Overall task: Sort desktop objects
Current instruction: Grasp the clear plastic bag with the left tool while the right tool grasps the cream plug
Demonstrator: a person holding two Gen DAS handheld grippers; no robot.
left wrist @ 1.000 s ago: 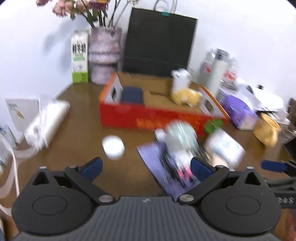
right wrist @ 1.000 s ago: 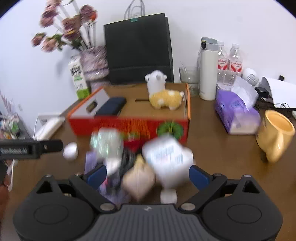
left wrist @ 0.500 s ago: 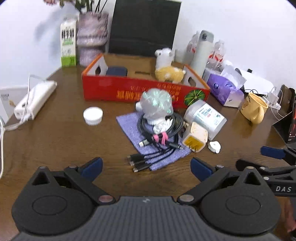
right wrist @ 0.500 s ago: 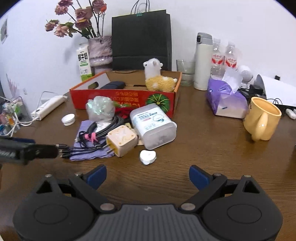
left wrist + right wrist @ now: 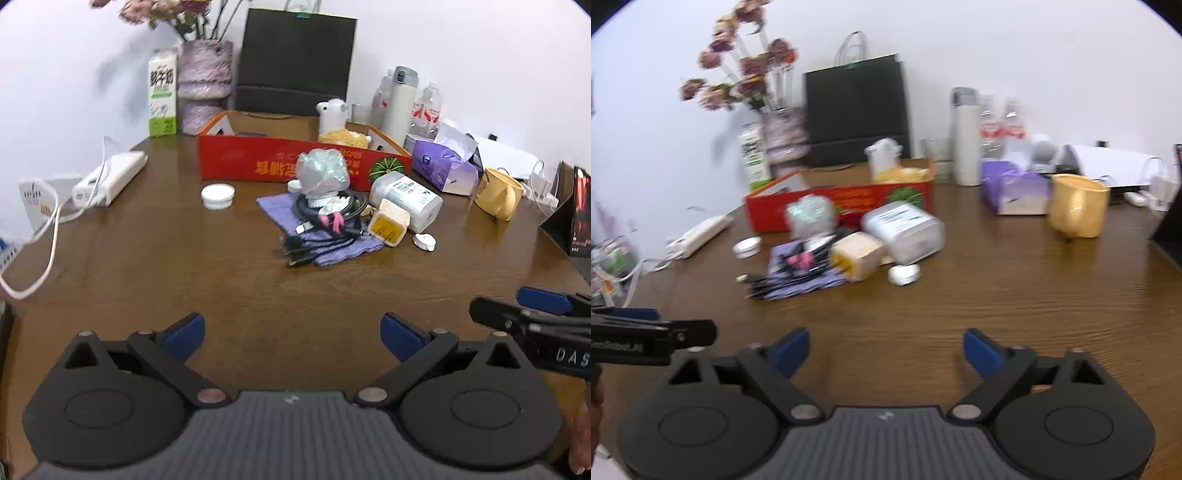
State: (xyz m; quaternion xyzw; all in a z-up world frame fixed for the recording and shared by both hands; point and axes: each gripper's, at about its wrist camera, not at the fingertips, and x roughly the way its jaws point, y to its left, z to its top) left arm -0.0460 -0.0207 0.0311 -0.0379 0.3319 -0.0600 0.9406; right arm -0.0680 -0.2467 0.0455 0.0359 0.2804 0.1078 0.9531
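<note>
A pile of desk objects lies mid-table on a purple cloth (image 5: pixel 325 245): a bundle of black cables (image 5: pixel 328 216), a crumpled shiny ball (image 5: pixel 324 170), a yellow charger cube (image 5: pixel 389 226), a white jar on its side (image 5: pixel 406 197), a small white earbud case (image 5: pixel 424 242) and a white lid (image 5: pixel 218 194). Behind them stands a red cardboard box (image 5: pixel 280 164) holding a plush alpaca (image 5: pixel 334 120). My left gripper (image 5: pixel 291 334) is open and empty, well short of the pile. My right gripper (image 5: pixel 886 350) is open and empty, also held back; the pile shows blurred there (image 5: pixel 849 251).
A yellow mug (image 5: pixel 496 194), purple tissue pack (image 5: pixel 443 168), thermos (image 5: pixel 399 103) and bottles stand at the right. A milk carton (image 5: pixel 161 94), vase (image 5: pixel 205 86) and black bag (image 5: pixel 295 62) stand at the back. A white power strip (image 5: pixel 110 179) with cord lies left.
Both grippers have pulled back from the pile toward the table's near side and stay open and empty. The objects have not moved.
</note>
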